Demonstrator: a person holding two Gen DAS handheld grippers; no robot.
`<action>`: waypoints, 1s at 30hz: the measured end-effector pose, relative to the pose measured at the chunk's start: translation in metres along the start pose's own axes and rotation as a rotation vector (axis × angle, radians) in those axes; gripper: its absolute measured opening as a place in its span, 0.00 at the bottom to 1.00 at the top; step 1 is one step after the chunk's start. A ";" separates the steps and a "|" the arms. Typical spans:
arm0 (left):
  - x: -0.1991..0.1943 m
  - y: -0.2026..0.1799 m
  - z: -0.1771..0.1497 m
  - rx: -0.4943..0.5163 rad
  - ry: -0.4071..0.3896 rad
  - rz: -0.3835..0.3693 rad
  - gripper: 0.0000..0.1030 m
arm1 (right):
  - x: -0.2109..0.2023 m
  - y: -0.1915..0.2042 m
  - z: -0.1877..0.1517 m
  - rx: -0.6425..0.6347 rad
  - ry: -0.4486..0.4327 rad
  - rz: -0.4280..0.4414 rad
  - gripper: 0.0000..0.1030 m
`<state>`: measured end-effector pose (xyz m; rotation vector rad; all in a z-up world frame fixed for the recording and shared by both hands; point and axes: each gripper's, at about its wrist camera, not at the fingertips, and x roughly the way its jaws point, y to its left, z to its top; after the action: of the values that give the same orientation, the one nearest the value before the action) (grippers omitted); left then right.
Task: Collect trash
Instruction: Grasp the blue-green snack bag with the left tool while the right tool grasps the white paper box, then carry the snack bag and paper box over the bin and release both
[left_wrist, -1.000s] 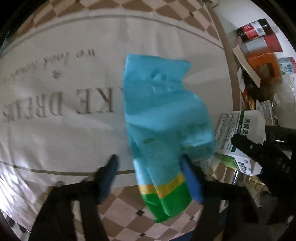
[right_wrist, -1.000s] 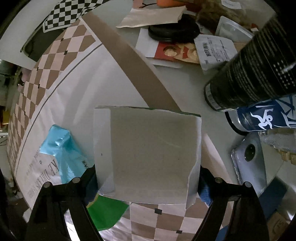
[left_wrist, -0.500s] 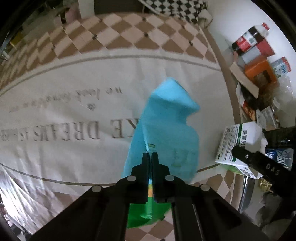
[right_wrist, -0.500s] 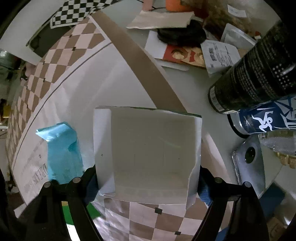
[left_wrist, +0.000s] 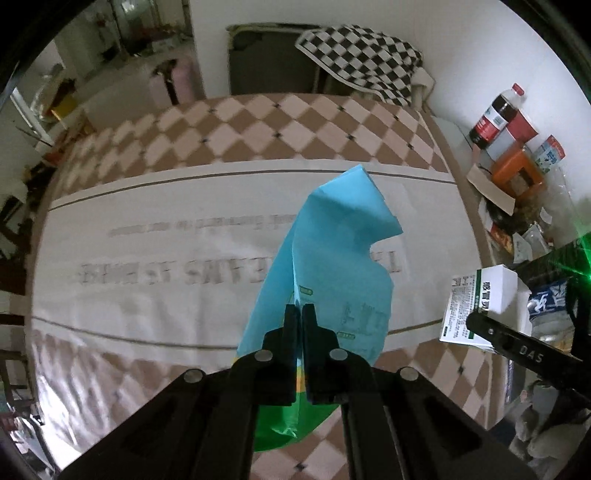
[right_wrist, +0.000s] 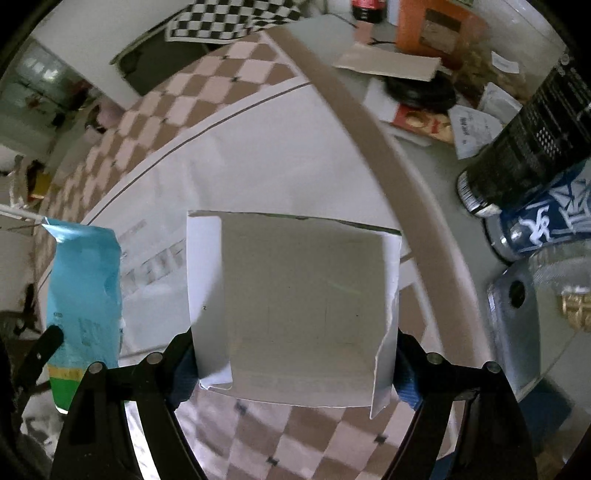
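My left gripper (left_wrist: 299, 314) is shut on a light-blue plastic wrapper (left_wrist: 332, 251) with a yellow and green lower end, and holds it up above the table. The wrapper also shows at the left of the right wrist view (right_wrist: 85, 295). My right gripper (right_wrist: 295, 362) is shut on an open white cardboard box (right_wrist: 295, 306), held by its two sides with the grey inside facing the camera. The same box, with green print, shows at the right of the left wrist view (left_wrist: 476, 306).
The table (left_wrist: 147, 258) has a white and brown checked cloth with grey lettering. At its right side are a cola bottle (left_wrist: 495, 118), an orange box (left_wrist: 517, 173), papers, a black can (right_wrist: 532, 140) and a blue can (right_wrist: 546, 218). A checked blanket (left_wrist: 365, 59) lies behind.
My left gripper closed on the blue wrapper and lifted it off the cloth, tilting up so the room beyond shows. The right gripper rose a little, still holding the box.
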<state>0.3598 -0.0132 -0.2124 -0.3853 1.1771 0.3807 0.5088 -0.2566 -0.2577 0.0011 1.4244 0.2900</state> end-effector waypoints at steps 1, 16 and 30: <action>-0.008 0.010 -0.009 -0.004 -0.010 0.013 0.00 | -0.003 0.004 -0.006 -0.008 -0.002 0.009 0.82; -0.090 0.138 -0.171 -0.034 -0.056 0.025 0.00 | -0.049 0.099 -0.208 -0.140 -0.029 0.138 0.82; -0.058 0.254 -0.370 -0.158 0.169 -0.048 0.00 | 0.011 0.138 -0.487 -0.052 0.174 0.106 0.82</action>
<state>-0.0819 0.0258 -0.3051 -0.5913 1.3037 0.4070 0.0090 -0.2046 -0.3188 0.0095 1.5920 0.4224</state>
